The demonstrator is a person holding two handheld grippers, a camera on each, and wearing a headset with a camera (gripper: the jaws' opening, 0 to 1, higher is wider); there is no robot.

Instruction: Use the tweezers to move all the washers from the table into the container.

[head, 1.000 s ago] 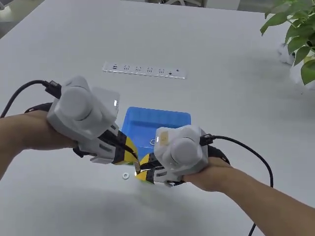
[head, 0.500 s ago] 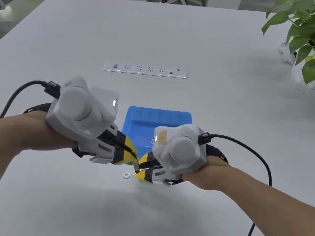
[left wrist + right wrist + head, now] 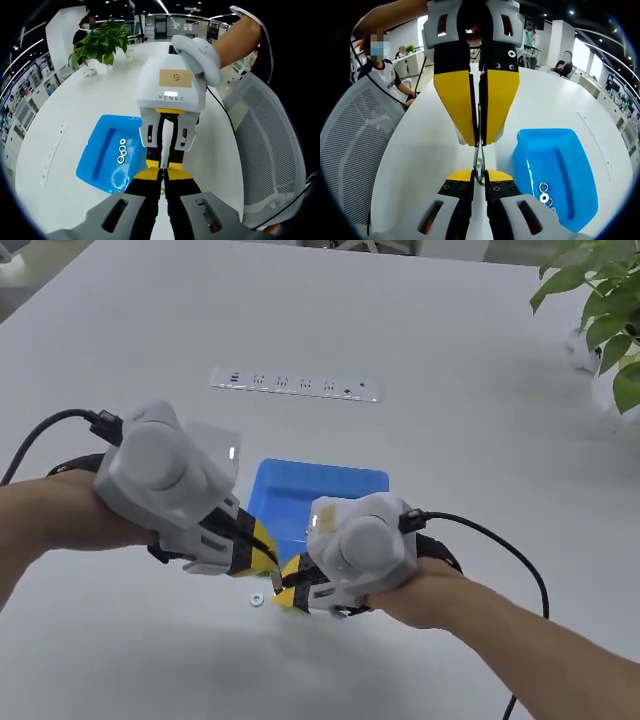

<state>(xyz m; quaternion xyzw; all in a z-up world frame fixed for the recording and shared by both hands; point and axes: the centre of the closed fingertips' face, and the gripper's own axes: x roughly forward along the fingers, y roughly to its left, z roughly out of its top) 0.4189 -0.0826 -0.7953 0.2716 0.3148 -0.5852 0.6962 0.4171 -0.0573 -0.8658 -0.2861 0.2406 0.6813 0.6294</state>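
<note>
My left gripper (image 3: 161, 174) and right gripper (image 3: 479, 176) face each other tip to tip, both shut on thin silver tweezers (image 3: 478, 160) that span the short gap between them. In the head view the left gripper (image 3: 270, 558) comes in from the left and the right gripper (image 3: 286, 593) from the right, just in front of the blue container (image 3: 300, 485). One small washer (image 3: 257, 598) lies on the table right below the jaws. Several washers (image 3: 121, 150) lie inside the container (image 3: 100, 160), also seen as washers (image 3: 544, 192) in the container (image 3: 560, 155).
A white power strip (image 3: 295, 385) lies across the table behind the container. A potted plant (image 3: 600, 310) stands at the far right corner. Cables trail from both grippers. A mesh chair (image 3: 270, 145) stands by the table's near edge.
</note>
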